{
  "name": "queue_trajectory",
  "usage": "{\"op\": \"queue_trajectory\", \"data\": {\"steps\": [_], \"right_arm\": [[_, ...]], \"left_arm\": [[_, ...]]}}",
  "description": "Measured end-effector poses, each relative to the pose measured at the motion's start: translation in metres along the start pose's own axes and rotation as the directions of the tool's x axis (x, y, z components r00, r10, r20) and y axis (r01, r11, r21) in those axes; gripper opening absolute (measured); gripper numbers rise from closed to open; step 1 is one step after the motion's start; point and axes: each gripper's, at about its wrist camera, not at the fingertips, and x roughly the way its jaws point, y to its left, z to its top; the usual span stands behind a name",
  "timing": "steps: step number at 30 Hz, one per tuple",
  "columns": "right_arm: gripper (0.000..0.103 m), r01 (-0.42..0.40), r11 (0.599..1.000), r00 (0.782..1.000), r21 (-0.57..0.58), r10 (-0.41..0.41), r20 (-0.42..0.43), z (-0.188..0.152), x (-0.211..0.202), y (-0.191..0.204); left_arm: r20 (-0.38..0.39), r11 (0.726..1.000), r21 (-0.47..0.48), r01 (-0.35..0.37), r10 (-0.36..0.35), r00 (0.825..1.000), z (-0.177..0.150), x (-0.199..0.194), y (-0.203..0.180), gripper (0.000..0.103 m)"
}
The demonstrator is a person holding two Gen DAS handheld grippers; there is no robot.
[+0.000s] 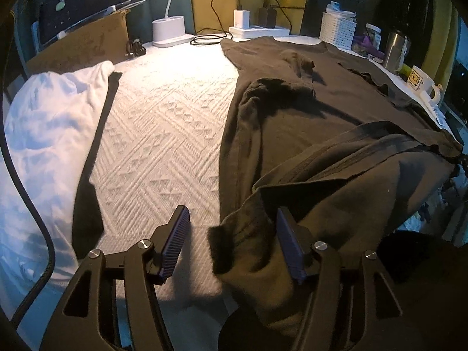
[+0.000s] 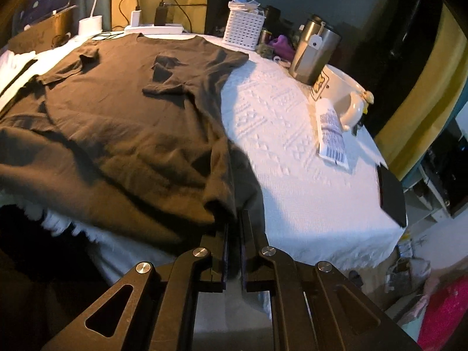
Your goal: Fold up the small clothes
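White textured bedspread [image 1: 163,134] covers the whole work surface, and everything below is placed against it. Largest on it is the dark brown T-shirt [image 2: 131,111], spread flat with its long axis running from the near edge of the bedspread to the far edge; the neckline points away from me toward the white power strip [image 2: 153,29] at the far edge, and both short sleeves are folded in over the chest. The hem end lies bunched at the near edge. A white garment [image 1: 49,134] is heaped on the bedspread's left side. On the right side stand a white lattice basket [image 2: 242,30], a steel tumbler [image 2: 314,52] and a white mug [image 2: 345,96].

My right claw [image 2: 233,228] is pressed together on the shirt's near right hem corner, the cloth pinched between its pads. My left claw [image 1: 231,242] stands apart over the near left hem; folds of the shirt lie between its fingers and lean against the right-hand pad [image 1: 288,248], not squeezed.
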Motion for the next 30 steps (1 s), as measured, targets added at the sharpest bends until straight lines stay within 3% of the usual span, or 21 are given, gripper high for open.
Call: {"op": "queue_trajectory", "data": {"steps": [3,5,6,7,8,11,15,19,25,26,28,30], "right_arm": [[0.007,-0.01,1.0,1.0,0.029,0.009,0.024,0.005,0.007,-0.006],[0.019,-0.024,0.998,0.999,0.059,0.022,0.028,0.006,0.008,-0.014],[0.051,0.025,0.996,0.999,0.084,-0.027,0.027,0.005,0.008,-0.021],[0.098,0.094,0.99,0.995,0.108,-0.096,0.01,0.003,0.009,-0.028],[0.103,0.141,0.982,0.99,0.127,-0.141,-0.007,0.001,0.01,-0.033],[0.103,0.055,0.98,0.998,0.193,-0.052,-0.021,-0.009,0.011,-0.049],[0.103,0.1,0.993,0.993,0.062,-0.104,0.062,-0.011,-0.004,-0.03],[0.103,0.051,0.998,0.992,-0.023,-0.048,0.121,0.002,-0.009,-0.011],[0.101,0.058,0.984,0.985,-0.168,-0.029,0.171,0.029,-0.002,0.024],[0.096,0.042,0.983,0.984,-0.18,-0.01,0.177,0.033,0.001,0.028],[0.055,0.015,0.982,0.988,-0.19,0.015,0.156,0.038,0.005,0.032],[0.041,0.001,0.984,0.99,-0.178,0.025,0.14,0.04,0.013,0.033]], "left_arm": [[0.004,1.0,0.006,-0.002,0.002,1.0,0.004,0.002,-0.003,0.061],[0.007,1.0,0.001,-0.001,0.001,1.0,0.004,0.003,-0.002,0.061],[0.009,1.0,-0.002,-0.001,0.001,1.0,0.003,0.003,-0.002,0.061],[0.009,1.0,-0.005,-0.001,0.001,1.0,0.004,0.003,-0.002,0.061],[0.01,1.0,-0.004,-0.003,0.003,1.0,0.004,0.003,-0.002,0.061],[0.015,1.0,0.003,-0.01,0.01,1.0,0.003,0.003,-0.003,0.062],[0.022,1.0,0.016,0.002,-0.003,1.0,0.003,-0.002,-0.005,0.062],[0.024,0.999,0.027,0.019,-0.019,1.0,-0.002,-0.01,-0.003,0.062],[-0.003,1.0,-0.023,0.016,-0.016,1.0,-0.009,-0.011,0.012,0.062],[-0.005,0.999,-0.032,0.019,-0.019,1.0,-0.011,-0.011,0.014,0.062],[-0.007,0.999,-0.043,0.029,-0.029,1.0,-0.012,-0.011,0.016,0.067],[-0.006,0.998,-0.047,0.04,-0.04,0.999,-0.012,-0.011,0.015,0.068]]}}
